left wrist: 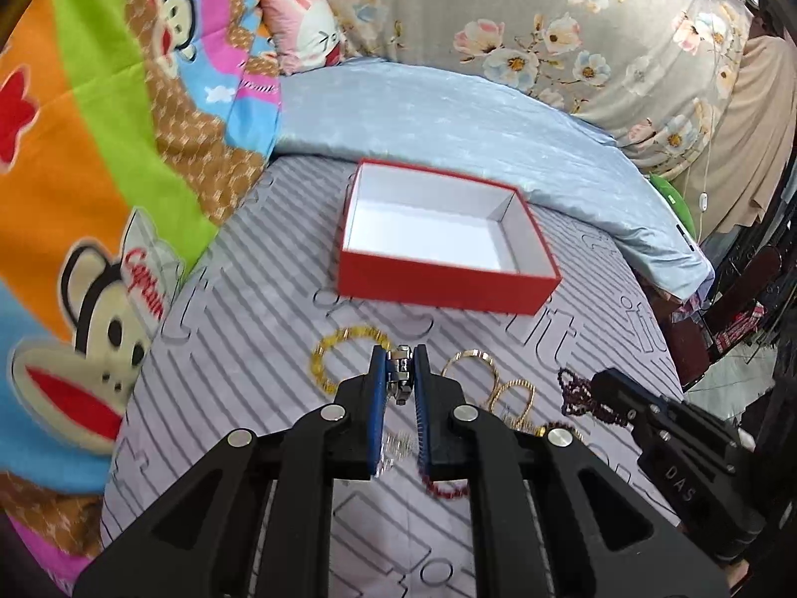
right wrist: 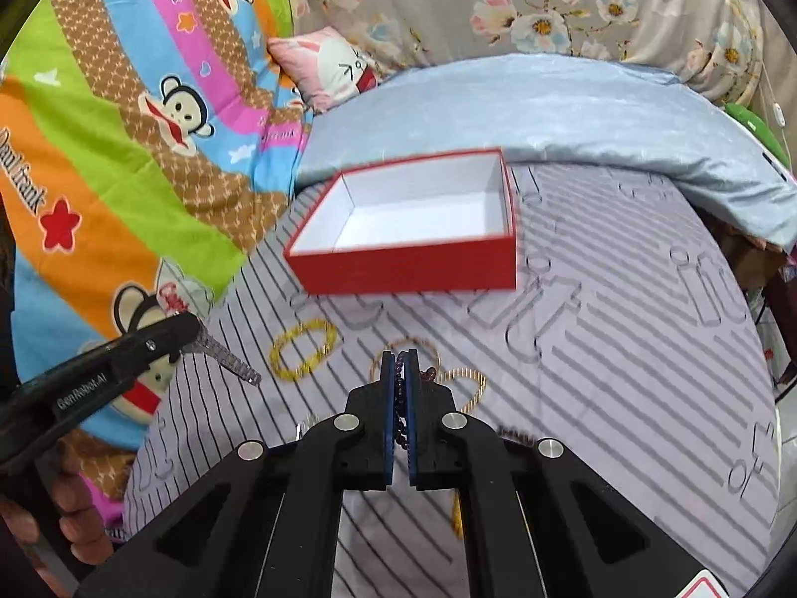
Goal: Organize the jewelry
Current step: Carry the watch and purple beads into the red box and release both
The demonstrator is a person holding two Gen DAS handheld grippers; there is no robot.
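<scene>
A bed serves as the work surface; the red box (left wrist: 446, 276), open-topped with a white interior, is the reference landmark. Left of the box lies a brightly striped blanket (left wrist: 99, 159) printed with cartoon monkeys. Behind the box's left corner sits a pink pillow (left wrist: 304, 25) with a white cartoon face. Beneath the box spreads a grey sheet (left wrist: 239, 349) with darker stripes and raised letter outlines. Directly behind the box runs a pale blue quilt (left wrist: 448, 109), and beyond that hangs grey floral fabric (left wrist: 573, 25). Far right of the box, past the bed's edge, dark furniture is visible but indistinct.

In front of the box, jewelry lies on the sheet: a yellow beaded bracelet (left wrist: 343, 359) toward its left, gold bangles (left wrist: 498, 383) toward its right, and a red bead strand (left wrist: 446, 488) nearest the camera.

The left gripper (left wrist: 401, 378), in front of the box's near wall, is clenched on a silver metal-link band (left wrist: 400, 373), seen from the right wrist view as a strip (right wrist: 224, 356) hanging from the tips. The right gripper (right wrist: 399, 373), also in front of the box, is clamped on a dark purple bead string (right wrist: 400, 398). Nothing can be seen inside the box.
</scene>
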